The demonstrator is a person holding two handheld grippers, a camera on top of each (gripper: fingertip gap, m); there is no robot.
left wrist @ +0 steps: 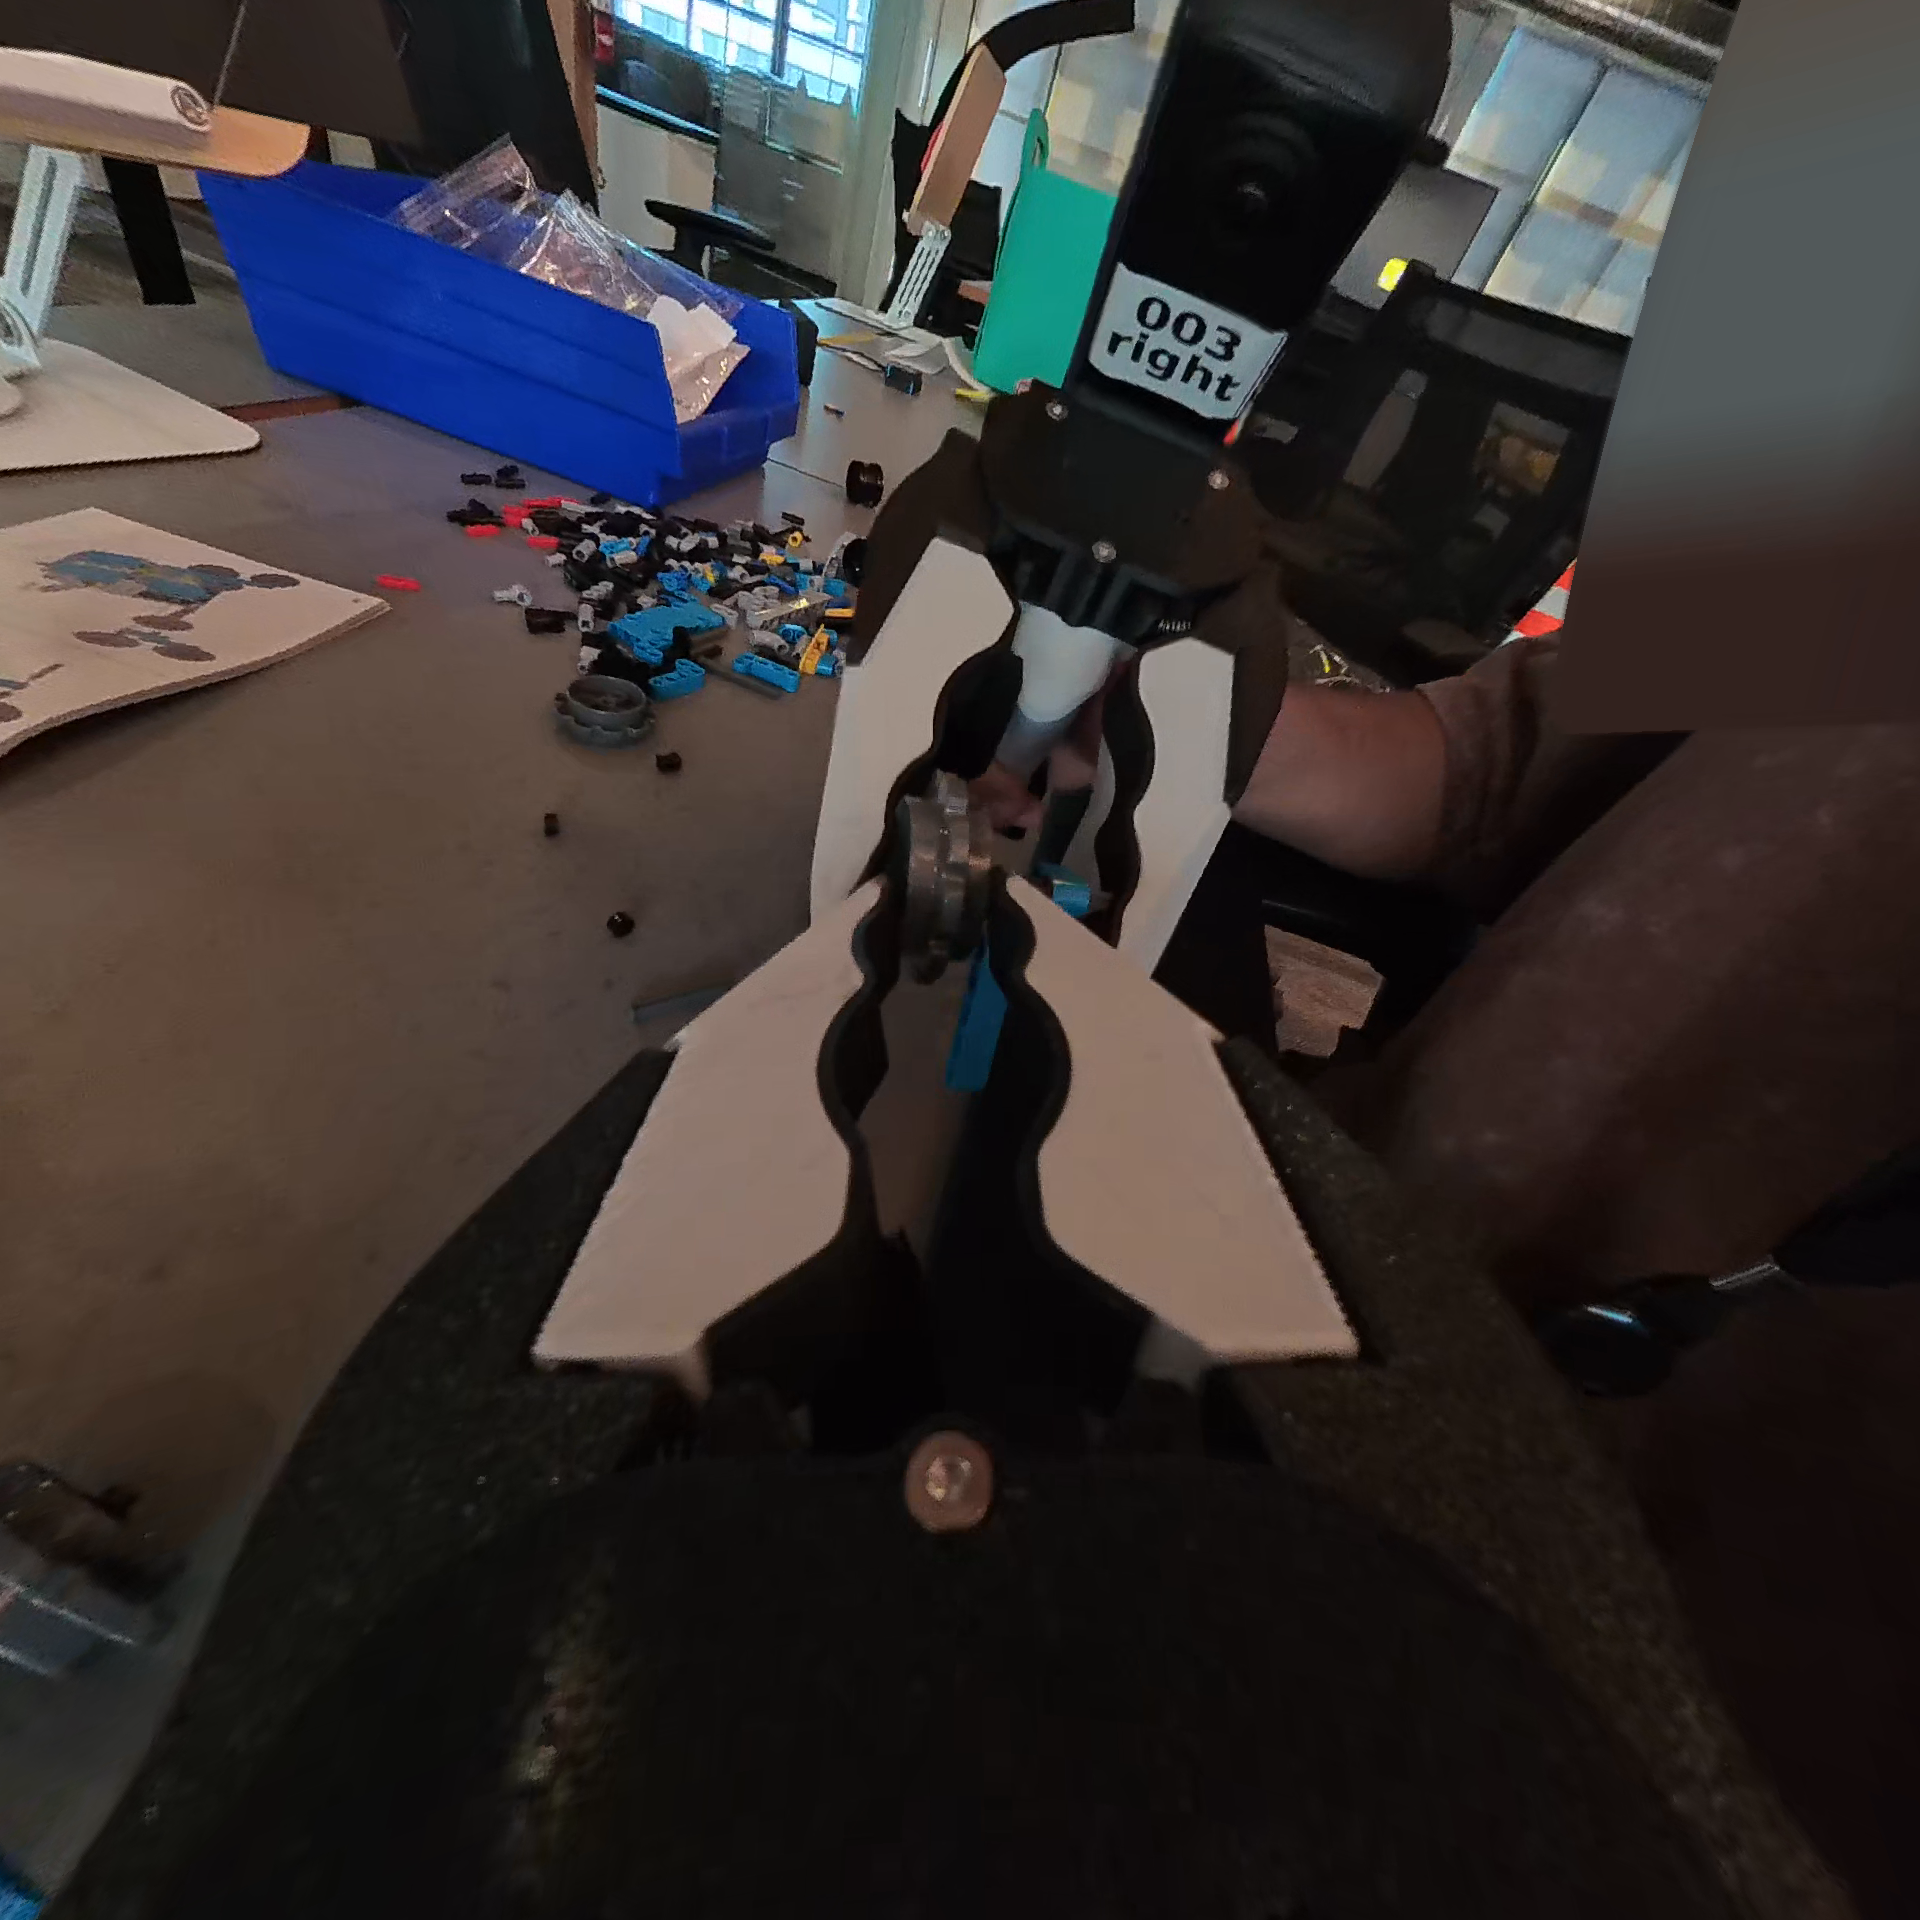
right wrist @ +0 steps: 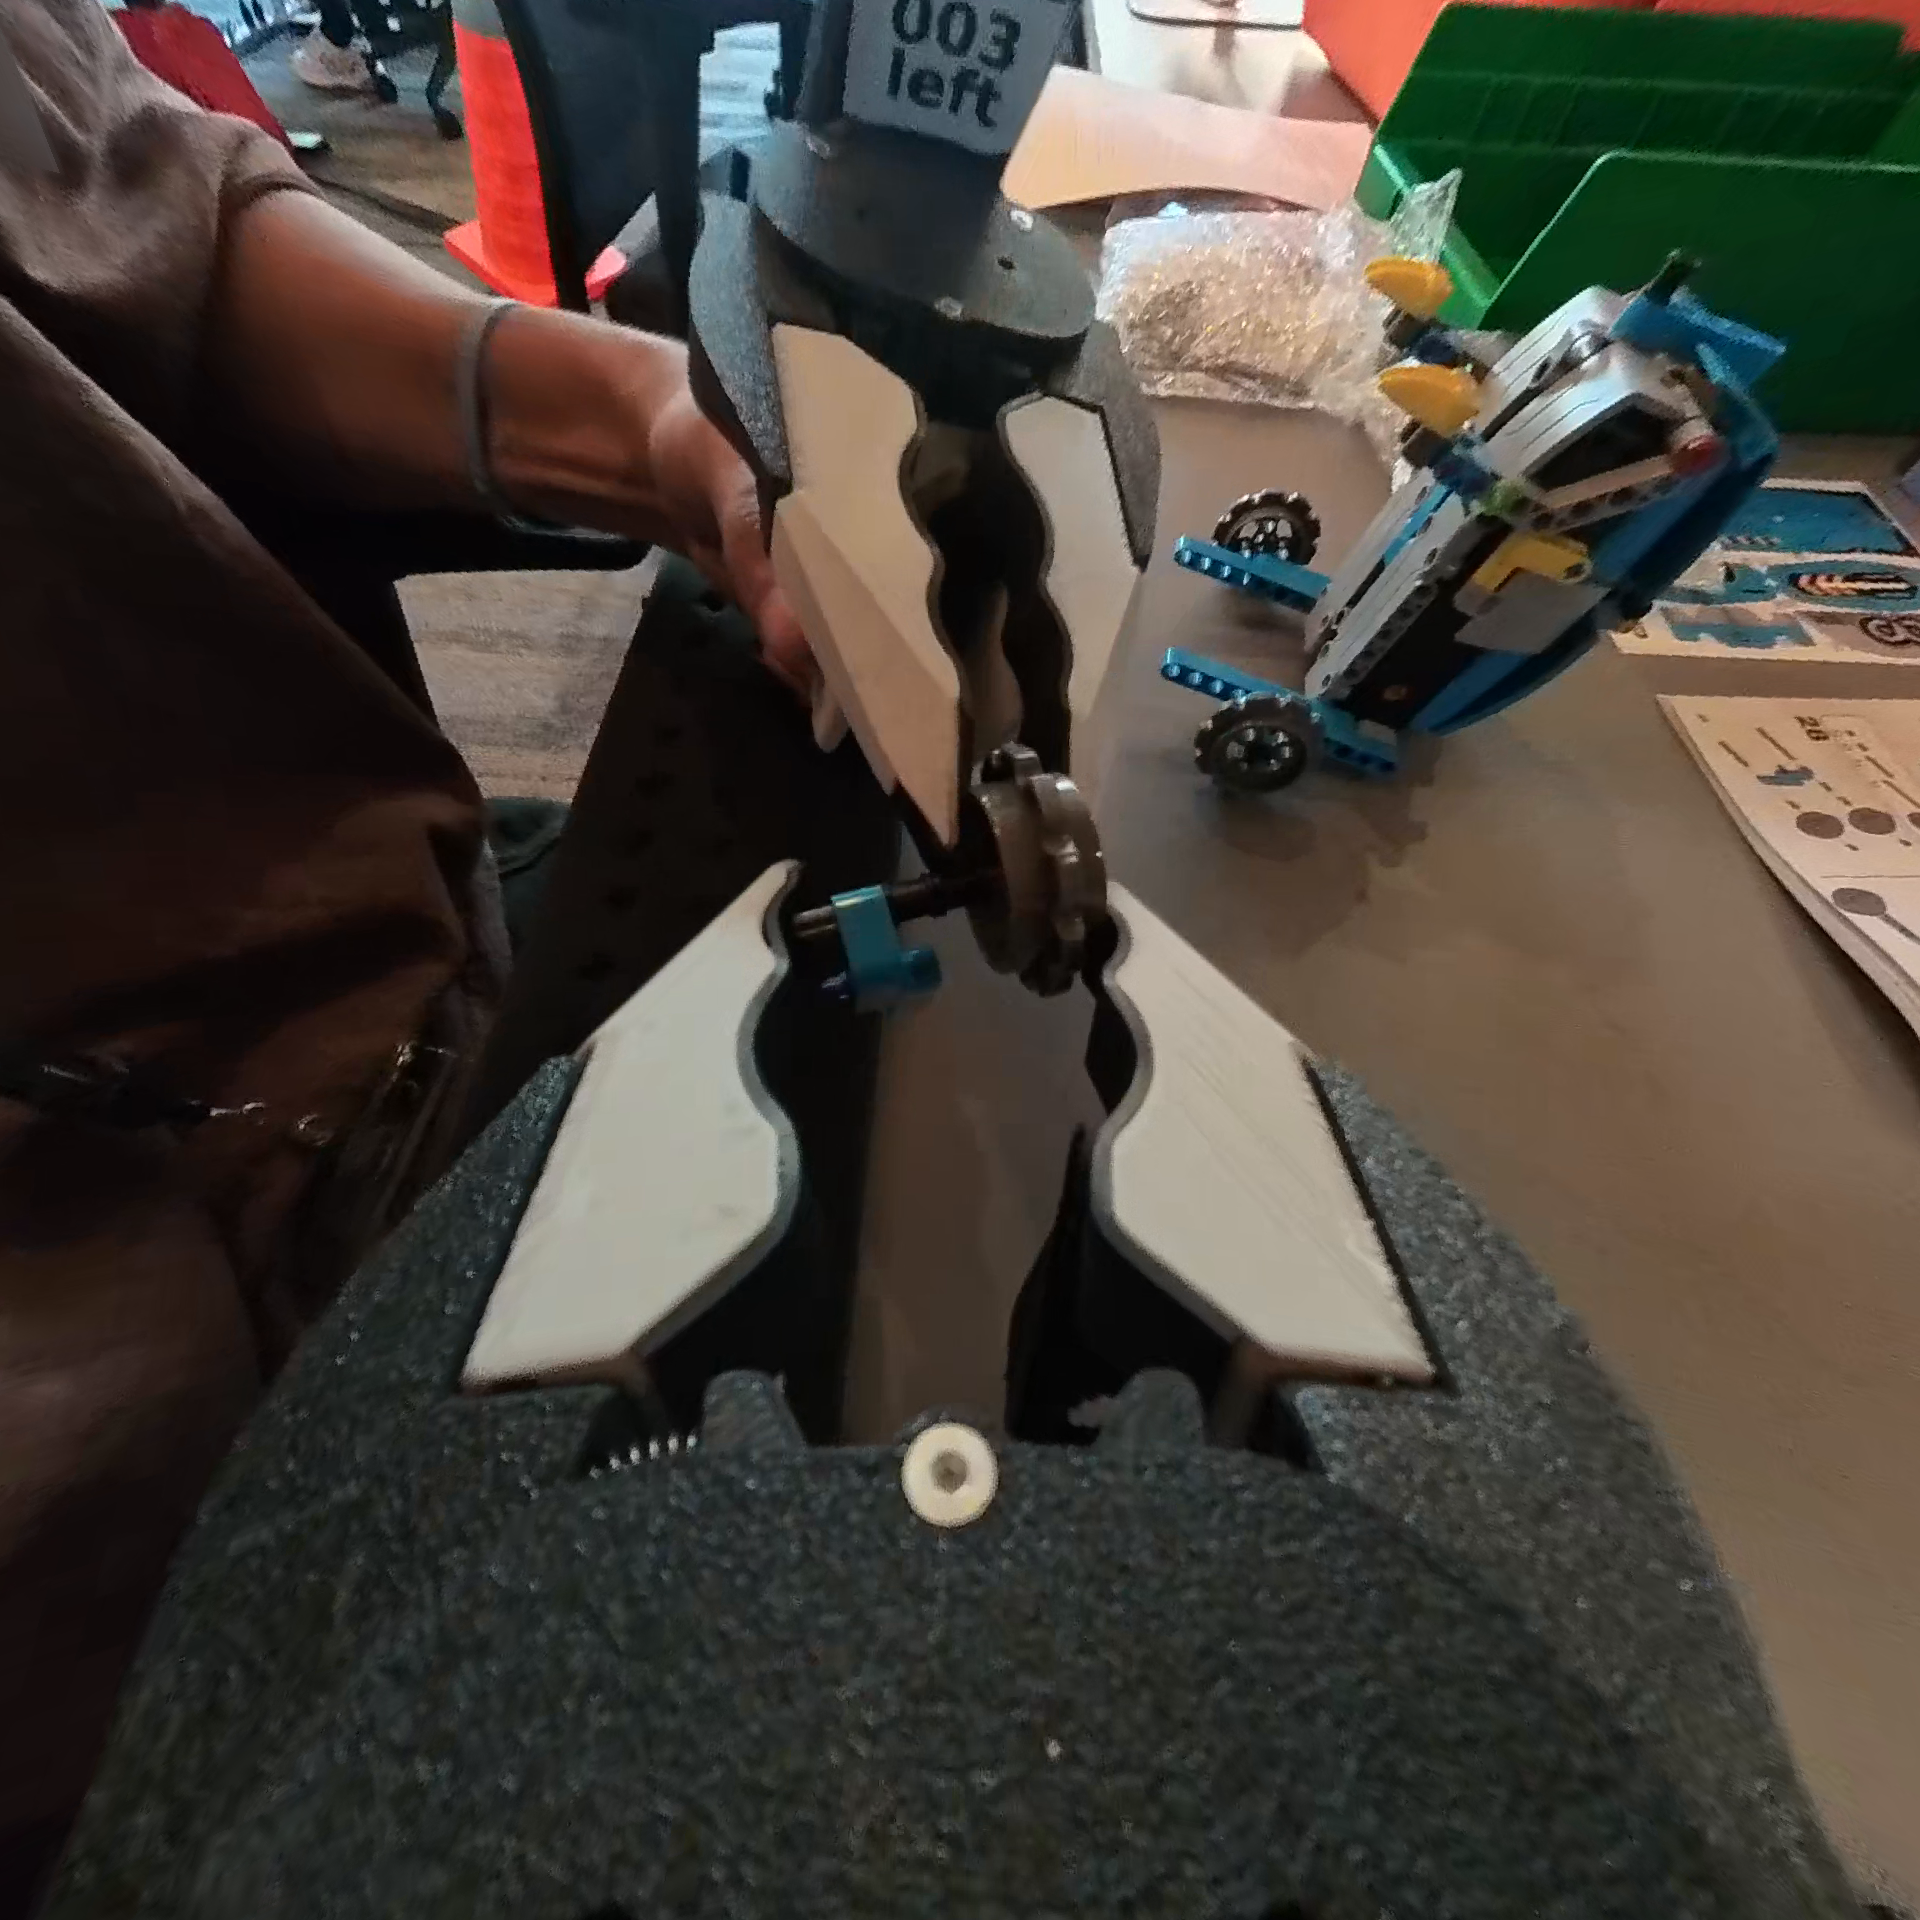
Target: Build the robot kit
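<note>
A grey toothed wheel [right wrist: 1039, 883] sits on a black axle [right wrist: 935, 896] that also carries a blue connector [right wrist: 878, 940]. My right gripper [right wrist: 956, 902] is shut on this assembly end to end: one fingertip is on the axle's end, the other against the wheel. My left gripper [right wrist: 971, 805] comes down from above and is shut on the wheel. In the left wrist view the wheel [left wrist: 940, 883] stands edge-on between the left gripper's [left wrist: 945, 899] tips, with a blue piece [left wrist: 977, 1029] just below it. The right gripper [left wrist: 997, 883] faces it from above.
On the grey table [left wrist: 312, 935] are a pile of small parts [left wrist: 686, 613], a loose grey wheel [left wrist: 603, 712], a blue bin [left wrist: 468, 343] and a booklet [left wrist: 156, 613]. A part-built blue and grey vehicle [right wrist: 1507, 540], a green bin [right wrist: 1714, 208] and a plastic bag [right wrist: 1236, 301] are at the right. The grippers are tip to tip, or close to it.
</note>
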